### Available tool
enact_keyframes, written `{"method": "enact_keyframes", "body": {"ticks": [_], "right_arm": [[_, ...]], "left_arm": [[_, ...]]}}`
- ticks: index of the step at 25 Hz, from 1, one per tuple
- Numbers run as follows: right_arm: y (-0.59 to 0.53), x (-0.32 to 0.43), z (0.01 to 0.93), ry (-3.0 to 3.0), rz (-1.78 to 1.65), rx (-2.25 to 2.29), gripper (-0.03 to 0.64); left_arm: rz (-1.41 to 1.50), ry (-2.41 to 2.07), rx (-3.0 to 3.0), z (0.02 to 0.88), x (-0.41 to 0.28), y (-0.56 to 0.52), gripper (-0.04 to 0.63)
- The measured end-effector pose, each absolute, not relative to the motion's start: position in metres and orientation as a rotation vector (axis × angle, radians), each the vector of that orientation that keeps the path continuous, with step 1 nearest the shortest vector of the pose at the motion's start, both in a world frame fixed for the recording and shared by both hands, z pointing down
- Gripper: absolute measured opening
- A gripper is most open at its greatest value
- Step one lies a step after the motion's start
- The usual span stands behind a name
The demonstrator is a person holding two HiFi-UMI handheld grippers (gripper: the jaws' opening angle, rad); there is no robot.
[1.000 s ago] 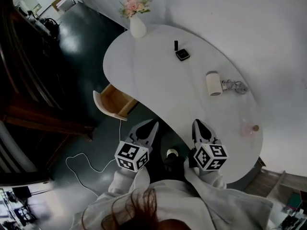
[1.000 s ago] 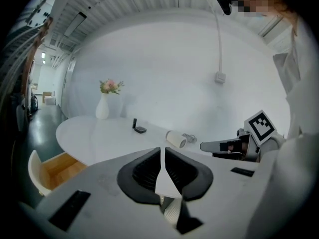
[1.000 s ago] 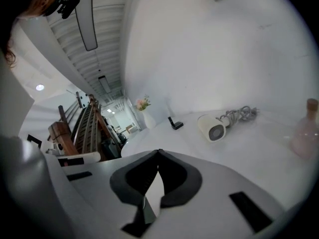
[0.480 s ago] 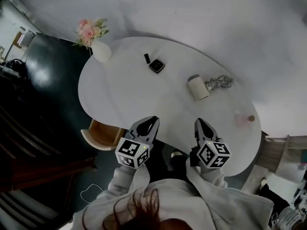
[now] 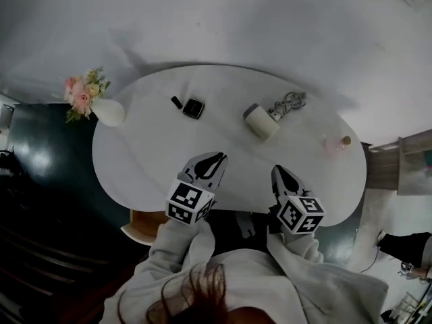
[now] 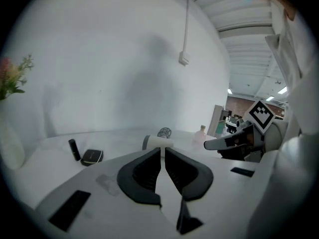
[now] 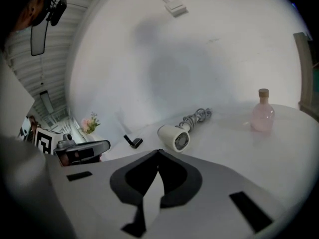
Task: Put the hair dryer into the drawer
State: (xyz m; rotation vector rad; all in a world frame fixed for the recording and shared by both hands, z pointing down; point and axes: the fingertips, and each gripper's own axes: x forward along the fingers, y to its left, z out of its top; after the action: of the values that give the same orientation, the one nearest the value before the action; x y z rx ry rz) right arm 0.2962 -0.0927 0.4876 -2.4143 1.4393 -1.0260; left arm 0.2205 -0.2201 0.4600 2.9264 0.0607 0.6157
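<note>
White rounded worktop [image 5: 148,154], seen from above.

- **Far-left edge:** a white vase [image 5: 109,112] stands upright with pink flowers [image 5: 82,93] in it.
- **Under the near-left edge:** a wooden drawer [image 5: 144,224] is pulled open. Only part of it shows past the worktop rim.
- **Far side, left of centre:** a small black tube [image 5: 176,102] stands upright, near a flat black square case [image 5: 194,108]. The two are not touching.
- **Near edge, left of centre:** the left claw [image 5: 216,159] hangs over the edge, pointing across the worktop. Its jaws are pressed together with nothing between them.
- **Far side, right of centre:** the cream hair dryer [image 5: 260,121] lies on its side on the worktop, not in the drawer. In the right gripper view its round grille end faces the camera. Its grey cord [image 5: 287,103] is bunched just behind it, toward the far edge. Both claws are well apart from the dryer.
- **Near edge, right of centre:** the right claw [image 5: 279,173] hangs over the edge, also aimed across the worktop. Its jaws are pressed together and hold nothing.
- **Right edge:** a pink bottle [image 5: 334,144] with a tan cap stands upright.

Below the worktop, the person's white sleeves [image 5: 177,248] run up to both claws.
</note>
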Motion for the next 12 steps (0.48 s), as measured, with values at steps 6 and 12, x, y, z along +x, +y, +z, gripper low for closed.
{"method": "enact_keyframes", "body": {"ticks": [6, 12], "right_arm": [[-0.088, 0.300, 0.486, 1.326, -1.034, -2.464, 0.049], [-0.079, 0.297, 0.494, 1.258, -1.070, -2.467, 0.049]], "left_arm": [[0.713, 0.382, 3.028, 0.457, 0.263, -0.220, 0.037], [0.825, 0.680, 3.056, 0.463, 0.296, -0.213, 0.038]]}}
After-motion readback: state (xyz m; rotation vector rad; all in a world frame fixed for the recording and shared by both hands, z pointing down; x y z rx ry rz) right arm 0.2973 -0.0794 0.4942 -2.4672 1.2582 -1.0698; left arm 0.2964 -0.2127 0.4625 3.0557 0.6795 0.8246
